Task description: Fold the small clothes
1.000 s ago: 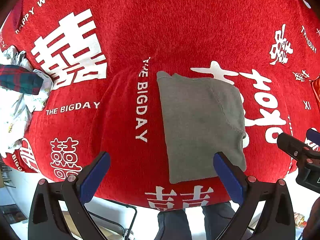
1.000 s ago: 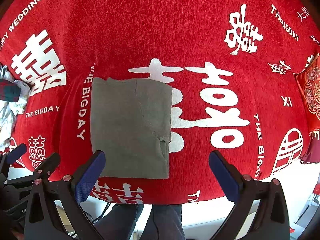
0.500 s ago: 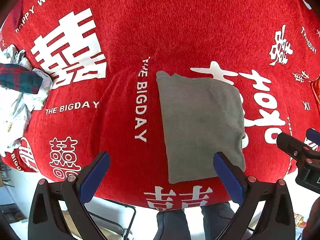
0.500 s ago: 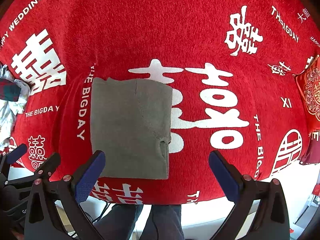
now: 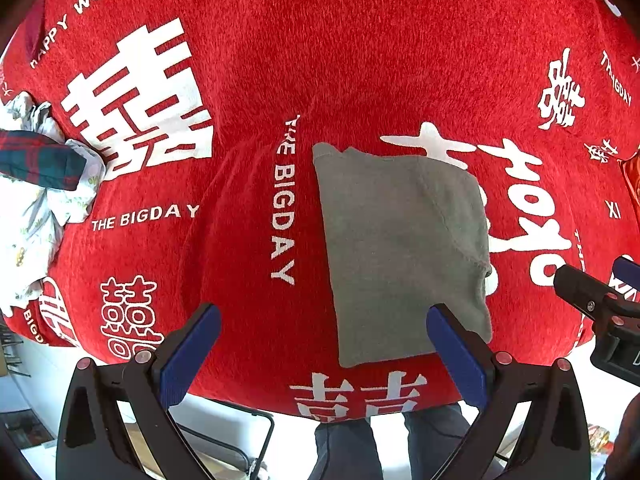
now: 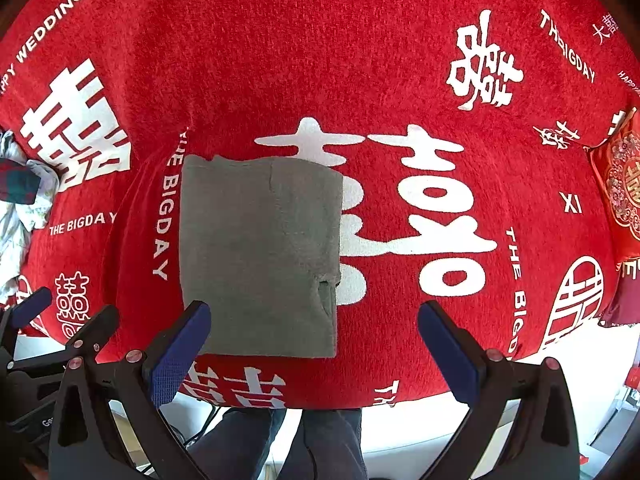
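A small grey garment (image 5: 404, 252) (image 6: 260, 256) lies folded into a flat rectangle on the red cloth near the table's front edge. My left gripper (image 5: 322, 354) hovers open above the front edge, its right blue pad over the garment's near right corner. My right gripper (image 6: 314, 350) is open too, its left pad above the garment's near left corner. Neither holds anything. The right gripper's black frame (image 5: 596, 312) shows at the right of the left wrist view; the left gripper's frame (image 6: 44, 344) shows at the lower left of the right wrist view.
A red tablecloth (image 5: 320, 60) (image 6: 320, 60) with white lettering covers the table. A pile of other clothes, white print and dark plaid (image 5: 36, 184) (image 6: 20, 200), sits at the left edge. A red patterned item (image 6: 622, 188) lies at the right edge. The person's legs (image 6: 280, 440) stand below the front edge.
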`<state>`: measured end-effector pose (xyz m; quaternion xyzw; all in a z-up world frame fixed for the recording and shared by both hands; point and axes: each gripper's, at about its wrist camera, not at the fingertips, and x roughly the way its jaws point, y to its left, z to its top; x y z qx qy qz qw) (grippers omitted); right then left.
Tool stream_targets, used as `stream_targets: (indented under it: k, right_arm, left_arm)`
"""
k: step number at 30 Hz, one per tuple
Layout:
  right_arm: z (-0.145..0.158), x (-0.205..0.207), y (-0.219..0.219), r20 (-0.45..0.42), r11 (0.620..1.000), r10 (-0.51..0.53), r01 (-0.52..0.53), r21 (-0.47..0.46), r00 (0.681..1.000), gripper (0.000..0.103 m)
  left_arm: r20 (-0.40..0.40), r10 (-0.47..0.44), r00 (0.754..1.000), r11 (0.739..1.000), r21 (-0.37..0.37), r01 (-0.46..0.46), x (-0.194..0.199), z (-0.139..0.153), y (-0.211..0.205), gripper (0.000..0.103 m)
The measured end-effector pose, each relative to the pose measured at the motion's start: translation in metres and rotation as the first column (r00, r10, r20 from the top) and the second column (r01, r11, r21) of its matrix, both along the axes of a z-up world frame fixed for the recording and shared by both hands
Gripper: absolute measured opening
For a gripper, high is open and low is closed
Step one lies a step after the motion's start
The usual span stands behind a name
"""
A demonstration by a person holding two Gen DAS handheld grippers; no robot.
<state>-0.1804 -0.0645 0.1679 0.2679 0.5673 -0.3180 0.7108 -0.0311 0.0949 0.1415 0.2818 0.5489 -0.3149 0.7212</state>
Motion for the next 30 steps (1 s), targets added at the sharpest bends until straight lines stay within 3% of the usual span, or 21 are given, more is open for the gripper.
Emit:
stream_targets:
  k: [30]
  right_arm:
    - [0.007,0.004,0.013,0.017,0.999,-0.010,0.011,-0.036,1.000,0.103]
  left_arm:
    - [-0.020,-0.022,1.000,0.999,-0.027,0.021,0.005,-0.004,0.008,0.103]
